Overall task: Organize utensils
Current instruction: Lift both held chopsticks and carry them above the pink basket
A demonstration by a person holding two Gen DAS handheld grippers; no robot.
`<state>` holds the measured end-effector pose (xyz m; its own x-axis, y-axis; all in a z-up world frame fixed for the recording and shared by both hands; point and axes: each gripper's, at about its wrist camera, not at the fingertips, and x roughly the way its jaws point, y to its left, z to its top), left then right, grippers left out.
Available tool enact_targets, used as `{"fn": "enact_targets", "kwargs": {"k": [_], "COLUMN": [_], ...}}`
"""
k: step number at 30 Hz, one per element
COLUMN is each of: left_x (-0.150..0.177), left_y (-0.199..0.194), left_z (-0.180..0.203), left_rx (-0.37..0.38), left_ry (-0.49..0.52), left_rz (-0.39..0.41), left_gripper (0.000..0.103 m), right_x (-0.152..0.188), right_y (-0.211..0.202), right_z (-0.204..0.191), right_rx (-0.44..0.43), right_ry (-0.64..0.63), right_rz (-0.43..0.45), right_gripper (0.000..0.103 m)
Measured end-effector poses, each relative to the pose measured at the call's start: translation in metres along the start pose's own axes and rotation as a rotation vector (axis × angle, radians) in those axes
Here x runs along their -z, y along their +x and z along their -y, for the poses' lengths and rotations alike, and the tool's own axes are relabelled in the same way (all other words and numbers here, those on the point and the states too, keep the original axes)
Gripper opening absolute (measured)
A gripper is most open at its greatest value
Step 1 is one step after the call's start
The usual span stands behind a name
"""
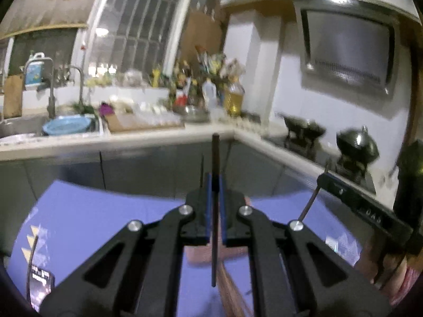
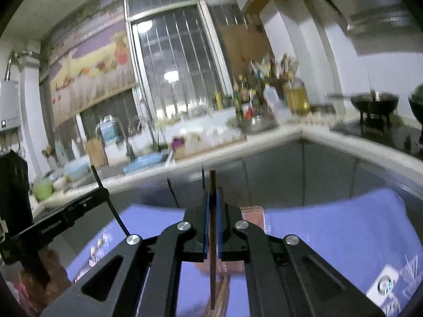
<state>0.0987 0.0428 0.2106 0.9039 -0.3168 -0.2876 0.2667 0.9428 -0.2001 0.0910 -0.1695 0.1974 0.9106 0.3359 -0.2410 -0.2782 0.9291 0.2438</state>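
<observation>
My left gripper (image 1: 215,182) is shut on a dark chopstick (image 1: 215,158) that stands upright between its blue pads, raised above a purple mat (image 1: 92,211). My right gripper (image 2: 212,192) is shut on a brown chopstick (image 2: 212,182), also upright. Each view catches the other gripper at its edge: the right one (image 1: 326,178) with its stick (image 1: 309,206), the left one (image 2: 104,191) with its stick (image 2: 113,211). Below the jaws lie a pinkish holder (image 1: 201,253) (image 2: 253,214) and a bundle of brown chopsticks (image 1: 232,290) (image 2: 220,298).
A white L-shaped counter (image 1: 158,137) runs behind the mat, with a sink and blue basin (image 1: 66,126), bottles (image 1: 234,97) and dark woks (image 1: 357,145) on a stove. A phone (image 1: 39,285) lies at the mat's near left. A white device (image 2: 383,288) lies at the mat's right.
</observation>
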Motion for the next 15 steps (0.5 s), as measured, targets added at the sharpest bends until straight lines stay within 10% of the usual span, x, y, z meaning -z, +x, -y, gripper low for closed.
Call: {"fn": "enact_targets", "kwargs": {"k": [7, 15], "left_x": [-0.035, -0.014], "left_y": [0.041, 0.104], "left_z": [0.007, 0.002], "left_rx": [-0.069, -0.121], "left_ry": [0.012, 0.054], "left_rz": [0.075, -0.039], "left_gripper": [0.005, 0.005], "right_x": [-0.03, -0.006], "right_y": [0.045, 0.109], "right_z": [-0.002, 0.014], "right_rx": [0.054, 0.069], "right_ry": [0.012, 0.03], "right_rz": [0.09, -0.057], "right_gripper": [0.005, 0.005]}}
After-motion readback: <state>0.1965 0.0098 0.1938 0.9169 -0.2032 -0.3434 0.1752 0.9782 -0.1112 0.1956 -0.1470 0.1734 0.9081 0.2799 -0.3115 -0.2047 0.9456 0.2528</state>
